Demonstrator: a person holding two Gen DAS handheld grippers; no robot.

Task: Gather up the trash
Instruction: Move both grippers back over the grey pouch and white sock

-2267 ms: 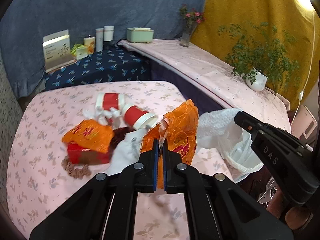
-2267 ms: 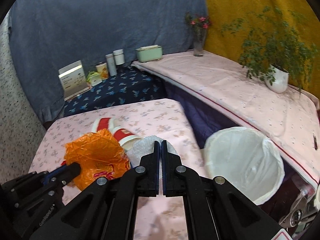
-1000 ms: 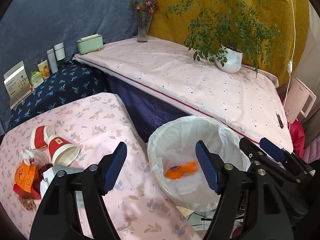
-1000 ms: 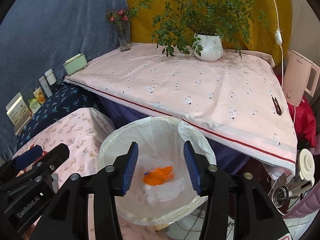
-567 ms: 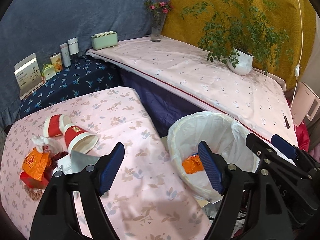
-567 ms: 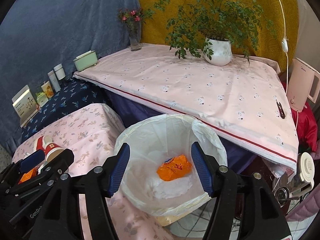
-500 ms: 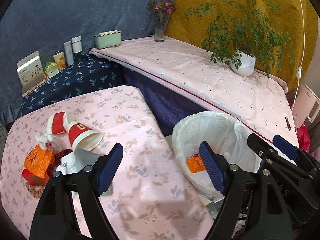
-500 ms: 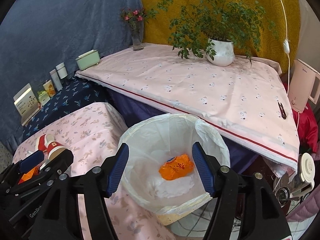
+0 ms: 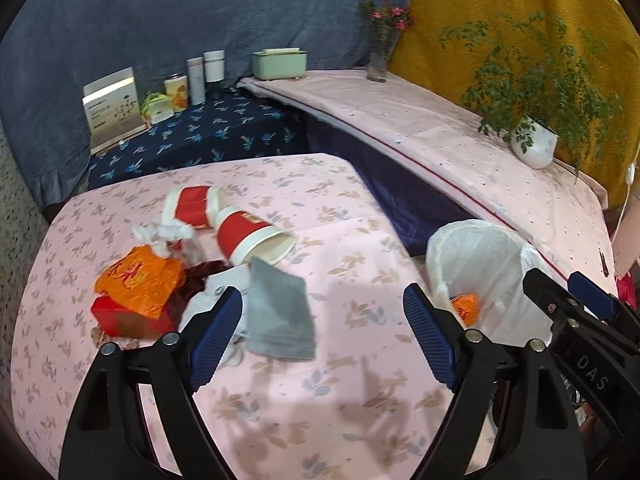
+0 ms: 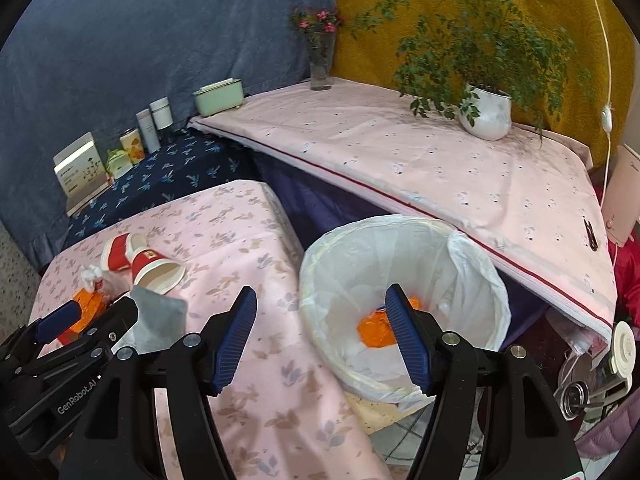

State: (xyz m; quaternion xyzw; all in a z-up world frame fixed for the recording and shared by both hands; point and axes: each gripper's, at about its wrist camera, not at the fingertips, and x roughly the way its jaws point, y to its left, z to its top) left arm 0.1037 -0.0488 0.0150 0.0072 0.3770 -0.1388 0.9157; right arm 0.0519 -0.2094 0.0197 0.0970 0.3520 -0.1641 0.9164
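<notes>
A heap of trash lies on the floral pink table (image 9: 320, 400): an orange wrapper (image 9: 138, 280) on a red box (image 9: 124, 318), two red paper cups (image 9: 248, 236) on their sides, a crumpled tissue (image 9: 160, 234), a grey cloth (image 9: 280, 312) and white plastic (image 9: 216, 284). My left gripper (image 9: 320, 296) hovers above the table near the grey cloth, its jaws opening with nothing between them. To the right stands a bin with a white liner (image 10: 400, 220), an orange wrapper (image 10: 374, 330) inside. My right gripper (image 10: 320, 294) hangs open and empty over the bin's left rim.
A long table under a pale pink cloth (image 10: 440, 152) runs behind the bin, carrying a potted plant (image 10: 486, 114), a flower vase (image 10: 320, 64) and a green box (image 10: 218, 98). Bottles and a card (image 9: 112, 100) stand on the navy cloth. A kettle (image 10: 620, 208) sits far right.
Both grippers went from shut on an orange wrapper and white plastic to open over the bin, where the wrapper now lies. Since then they have swung left, back toward the table.
</notes>
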